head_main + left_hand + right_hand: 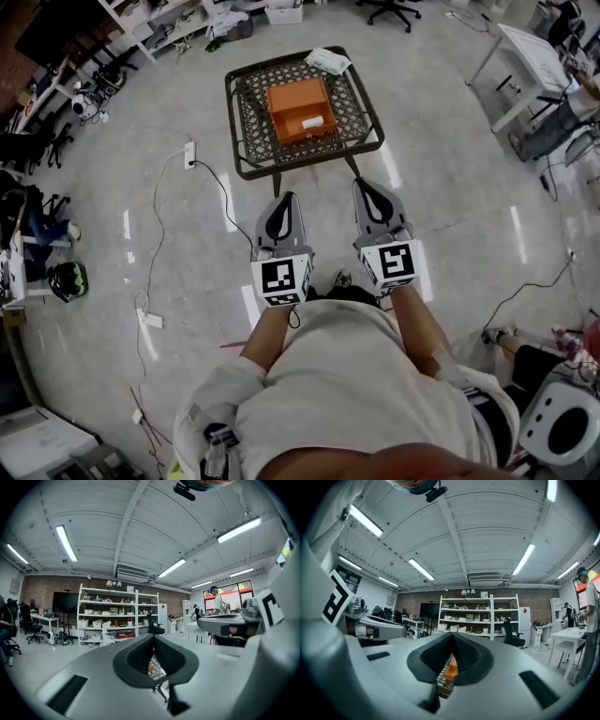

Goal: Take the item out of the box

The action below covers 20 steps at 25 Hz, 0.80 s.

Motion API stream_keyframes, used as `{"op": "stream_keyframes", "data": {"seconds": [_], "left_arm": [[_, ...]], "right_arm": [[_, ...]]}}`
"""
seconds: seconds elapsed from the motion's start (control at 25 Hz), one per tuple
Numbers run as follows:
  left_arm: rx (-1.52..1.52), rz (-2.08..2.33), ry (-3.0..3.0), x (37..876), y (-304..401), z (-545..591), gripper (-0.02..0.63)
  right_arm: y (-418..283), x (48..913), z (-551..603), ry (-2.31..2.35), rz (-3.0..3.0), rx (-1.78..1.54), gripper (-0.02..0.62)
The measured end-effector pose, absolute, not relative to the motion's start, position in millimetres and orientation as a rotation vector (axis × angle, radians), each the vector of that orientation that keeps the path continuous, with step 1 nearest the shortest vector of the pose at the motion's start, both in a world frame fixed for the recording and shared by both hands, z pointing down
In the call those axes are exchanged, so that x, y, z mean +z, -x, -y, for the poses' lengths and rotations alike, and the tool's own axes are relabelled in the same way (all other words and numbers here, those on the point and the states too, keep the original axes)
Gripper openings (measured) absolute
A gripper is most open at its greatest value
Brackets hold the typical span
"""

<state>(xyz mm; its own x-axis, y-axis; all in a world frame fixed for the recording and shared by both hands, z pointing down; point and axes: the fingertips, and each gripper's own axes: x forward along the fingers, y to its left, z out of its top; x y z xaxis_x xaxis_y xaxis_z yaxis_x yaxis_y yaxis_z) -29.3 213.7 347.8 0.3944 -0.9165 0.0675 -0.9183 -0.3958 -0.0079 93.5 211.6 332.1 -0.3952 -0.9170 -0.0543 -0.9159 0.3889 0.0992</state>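
Note:
An open orange box sits on a low dark lattice table ahead of me, with a small white item lying inside it. Both grippers are held level over the floor, short of the table's near edge. My left gripper has its jaws together, with nothing between them. My right gripper is shut too and holds nothing. In the left gripper view, a sliver of the orange box shows below the closed tips. The right gripper view shows the box under its tips.
A white packet lies on the table's far right corner. A power strip and cables trail over the floor at left. A white desk stands at the far right, shelves at the back, a helmet at left.

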Motion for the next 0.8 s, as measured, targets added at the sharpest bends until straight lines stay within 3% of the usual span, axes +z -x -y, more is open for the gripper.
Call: {"op": "stream_keyframes", "data": {"seconds": [0.8], "left_arm": [[0.195,1.699,-2.527,380.4,23.5,-170.5,0.011]], "right_arm": [[-109.0,362.8,-173.7,-1.673,2.587,-0.065,0.003]]}}
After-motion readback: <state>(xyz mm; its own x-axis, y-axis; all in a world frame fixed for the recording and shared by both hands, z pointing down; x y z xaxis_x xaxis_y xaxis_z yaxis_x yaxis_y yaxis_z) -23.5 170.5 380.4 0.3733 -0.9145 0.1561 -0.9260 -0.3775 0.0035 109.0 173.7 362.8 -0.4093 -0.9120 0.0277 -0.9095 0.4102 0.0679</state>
